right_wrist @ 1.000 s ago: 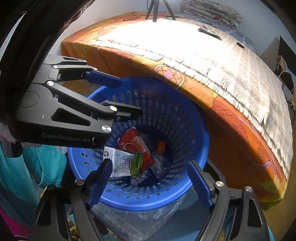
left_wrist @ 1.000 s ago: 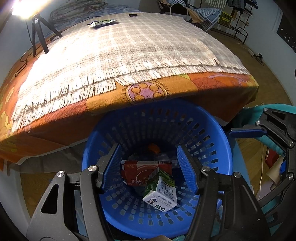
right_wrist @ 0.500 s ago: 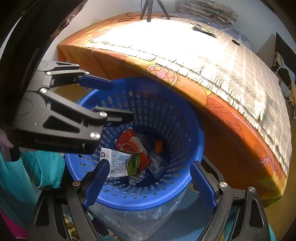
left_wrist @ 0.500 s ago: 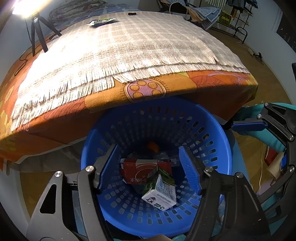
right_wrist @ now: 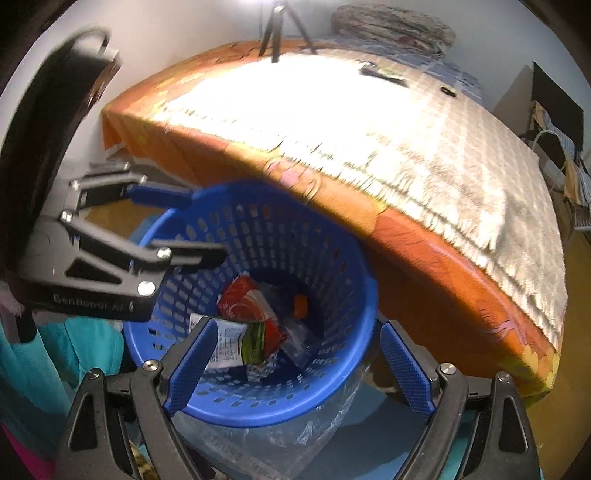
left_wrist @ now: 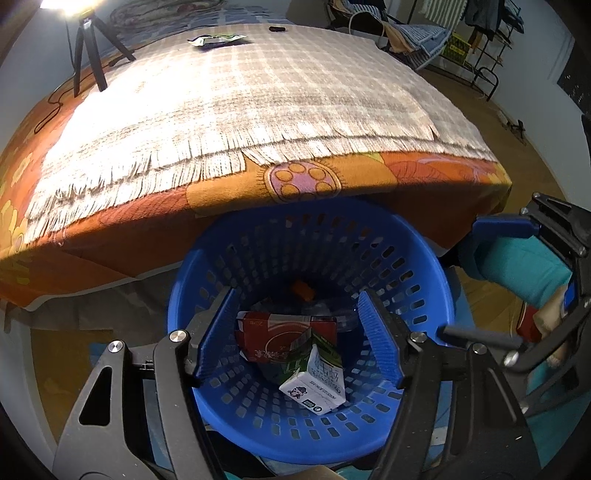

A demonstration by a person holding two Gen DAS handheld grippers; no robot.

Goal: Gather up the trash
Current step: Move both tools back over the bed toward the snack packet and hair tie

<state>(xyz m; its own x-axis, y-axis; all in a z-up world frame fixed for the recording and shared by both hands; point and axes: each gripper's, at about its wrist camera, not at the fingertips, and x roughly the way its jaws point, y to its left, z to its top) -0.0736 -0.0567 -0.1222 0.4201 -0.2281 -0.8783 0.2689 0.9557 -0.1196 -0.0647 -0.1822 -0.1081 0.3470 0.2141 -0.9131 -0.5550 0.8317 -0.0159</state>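
Lying at the bottom of the blue basket (left_wrist: 424,266) are the collected pieces of trash: a red carton (left_wrist: 284,339), a white and green milk carton (left_wrist: 317,384) leaning against it, a small orange piece (left_wrist: 303,290) farther back, and some crumpled clear plastic (right_wrist: 295,343) beside them. The basket stands on the floor, touching or just beside the near edge of the bed, under the overhang of the orange patterned sheet (left_wrist: 424,170). A clear plastic bag (right_wrist: 295,439) lies under the basket's near side.

Above the basket, the left gripper (left_wrist: 299,339) points down into it, its blue pads apart with the two cartons seen between them far below; nothing is gripped, and its jaws have just been opening. The right gripper (right_wrist: 295,365) hangs over the basket's rim at its own side, jaws spread wide and empty, the opening just widened a little too. Each gripper shows in the other's view at the basket's edge.

On the bed, a pale checked blanket with a fringe (left_wrist: 258,103) covers most of the sheet. Near the blanket's far edge lies a flat green and white wrapper (left_wrist: 216,40), with a small dark object (left_wrist: 276,28) just beyond it. A black tripod (left_wrist: 92,55) with a bright lamp stands at the far left corner of the bed. Teal cloth (left_wrist: 517,269) shows at the right of the left wrist view, behind the right gripper.
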